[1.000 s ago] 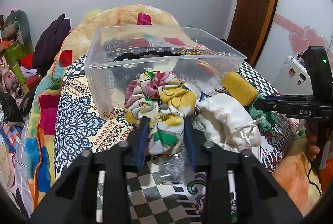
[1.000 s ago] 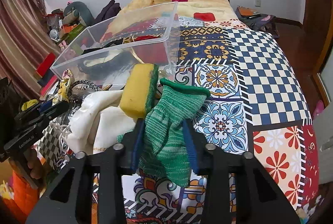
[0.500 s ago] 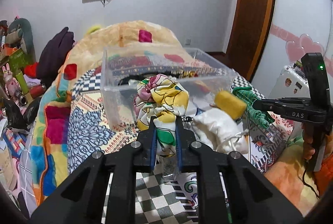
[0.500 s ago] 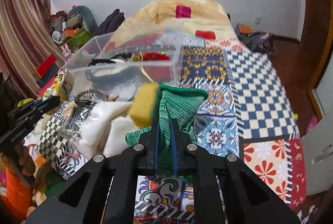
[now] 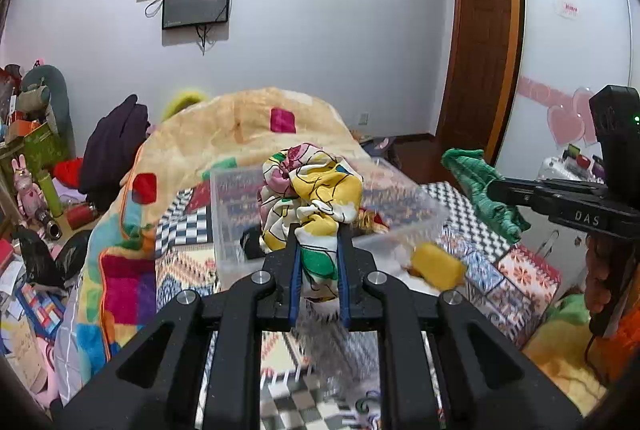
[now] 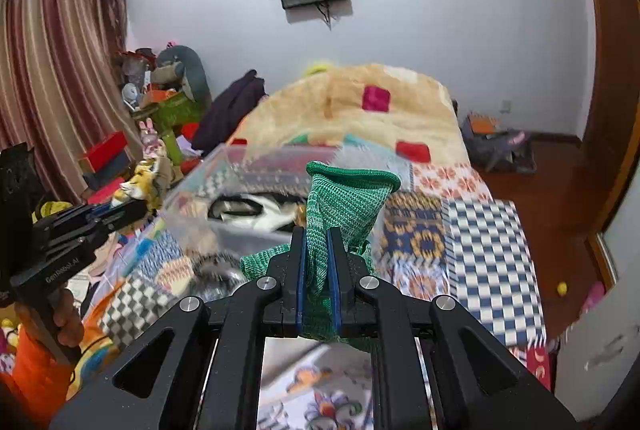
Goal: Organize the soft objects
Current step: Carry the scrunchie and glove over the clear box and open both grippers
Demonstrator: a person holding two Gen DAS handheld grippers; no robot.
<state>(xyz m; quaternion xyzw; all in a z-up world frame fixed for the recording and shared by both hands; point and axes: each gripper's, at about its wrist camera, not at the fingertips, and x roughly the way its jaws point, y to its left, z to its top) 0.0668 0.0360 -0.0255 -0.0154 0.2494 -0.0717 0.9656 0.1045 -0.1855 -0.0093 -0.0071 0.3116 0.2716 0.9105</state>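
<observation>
My left gripper (image 5: 319, 262) is shut on a floral scrunchie-like cloth (image 5: 316, 190) and holds it up in the air, in front of the clear plastic bin (image 5: 228, 230) on the bed. My right gripper (image 6: 318, 270) is shut on a green knit glove (image 6: 348, 198) and holds it raised, also short of the bin (image 6: 188, 206). The glove also shows in the left wrist view (image 5: 480, 186), hanging from the right gripper. A yellow sponge (image 5: 438, 266) lies on the bed beside the bin.
The bin holds black and white items (image 6: 256, 210). The patterned bedspread (image 6: 480, 250) covers the bed, with an orange blanket heap (image 5: 248, 126) behind the bin. Clutter and toys (image 5: 32, 158) stand left of the bed; a wooden door (image 5: 484, 50) is at the right.
Both grippers closed on their cloths and lifted them off the bed. The sponge that rested on the glove has dropped back onto the bed.
</observation>
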